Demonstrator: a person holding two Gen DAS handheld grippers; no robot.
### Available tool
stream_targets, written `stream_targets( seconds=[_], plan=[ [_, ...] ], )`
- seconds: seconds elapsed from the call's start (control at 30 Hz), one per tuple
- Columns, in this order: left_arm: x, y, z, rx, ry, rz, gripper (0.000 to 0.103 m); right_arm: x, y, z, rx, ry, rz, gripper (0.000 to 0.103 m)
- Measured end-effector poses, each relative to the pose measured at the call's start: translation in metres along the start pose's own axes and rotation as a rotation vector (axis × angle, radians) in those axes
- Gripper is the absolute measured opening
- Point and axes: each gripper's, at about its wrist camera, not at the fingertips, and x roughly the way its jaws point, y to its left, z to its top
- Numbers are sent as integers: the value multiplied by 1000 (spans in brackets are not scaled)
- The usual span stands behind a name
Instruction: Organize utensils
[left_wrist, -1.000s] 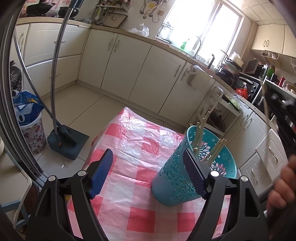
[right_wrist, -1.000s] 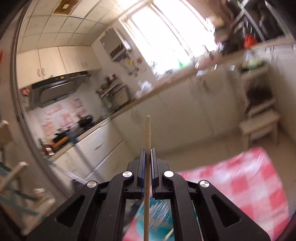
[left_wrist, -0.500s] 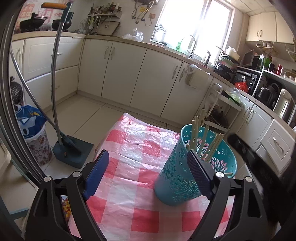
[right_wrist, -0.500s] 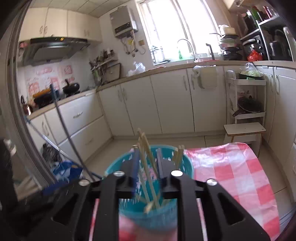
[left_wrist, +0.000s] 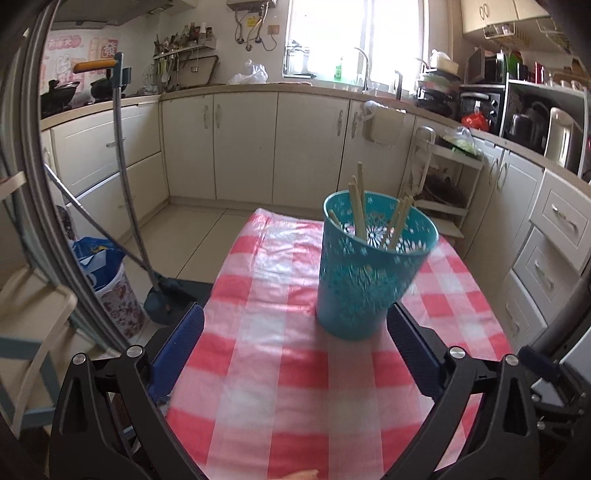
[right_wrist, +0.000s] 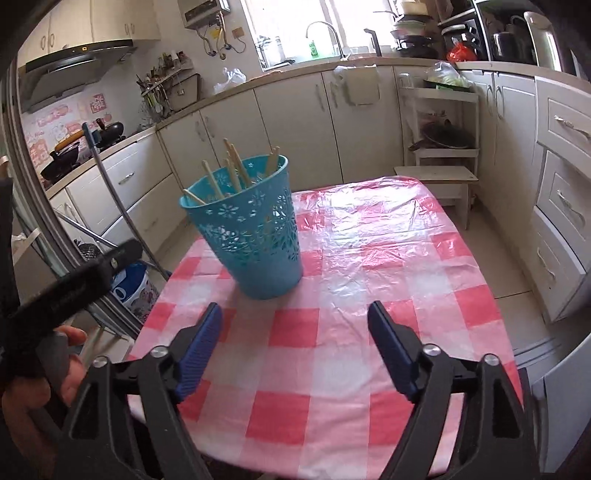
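Left wrist view, left to right. We hold the left gripper low over the table, its checked red-and-white cloth below us. Its jaws stand wide apart and hold nothing; one blue pad sits at the cloth's left edge, the other at the right of the basket's foot.

Basket: teal, pierced with flower cut-outs, upright on the cloth. It lies ahead of the fingertips and right of centre between them, its base just beside the right pad; whether they touch we cannot tell.

Chopsticks: several pale sticks standing tilted in the basket, tips above the rim.

Beyond the table's left edge: a dustpan on the floor with its long handle rising.

Right wrist view, left to right. Our left hand shows at the left edge on a black grip.

Basket: upright at the cloth's far left part, ahead of the fingers and left of the gap between them, well clear of both pads. Chopsticks lean in it at mixed angles.

Right gripper: jaws open wide, holding nothing, blue pads over bare cloth.
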Motion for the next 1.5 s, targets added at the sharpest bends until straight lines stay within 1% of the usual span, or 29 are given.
stream_targets(
  seconds=[0.07,0.13,0.2,0.27,0.4,0.53,0.6,0.67,0.77,0.87,1.03,1.07,1.1,1.13,1.2,1.3,1.4,1.5],
  plan=[
    [-16,0,-7,7,27,31,95,-18,6,-2,-13,-15,-5,93],
    [-36,1,-16,-3,56,28,95,-37,10,-5,-24,-19,8,94],
    [-56,3,-25,-18,82,8,95,-54,15,-10,-31,-8,15,95],
    [-75,4,-33,-11,100,-22,95,-70,17,-14,-35,5,21,95],
    [-123,3,-45,30,106,-49,95,-107,26,-21,-53,5,-13,96],
    [-166,2,-53,33,125,-107,95,-137,35,-29,-60,23,-36,96],
    [-184,2,-57,31,125,-123,95,-152,40,-36,-57,27,-37,96],
    [-200,3,-63,35,126,-113,95,-165,43,-42,-50,32,-35,96],
    [-219,1,-70,45,130,-60,95,-179,46,-56,-40,47,-44,96],
    [-239,2,-79,59,102,-3,95,-190,47,-72,-15,54,-62,96],
    [-255,1,-92,85,107,17,95,-203,51,-94,14,73,-103,96],
    [-257,0,-95,97,106,25,95,-205,53,-97,14,74,-116,96],
    [-261,0,-100,111,102,55,95,-205,54,-98,12,74,-130,96],
    [-260,-1,-102,117,102,61,95,-206,55,-99,11,78,-137,96],
    [-264,4,-108,107,117,45,95,-206,56,-100,16,88,-149,96],
    [-263,9,-112,86,150,26,95,-211,61,-104,1,70,-168,96],
    [-261,13,-115,75,167,35,95,-214,67,-105,-32,55,-188,96],
    [-262,15,-114,70,163,46,95,-216,72,-106,-59,41,-203,96]
  ],
)
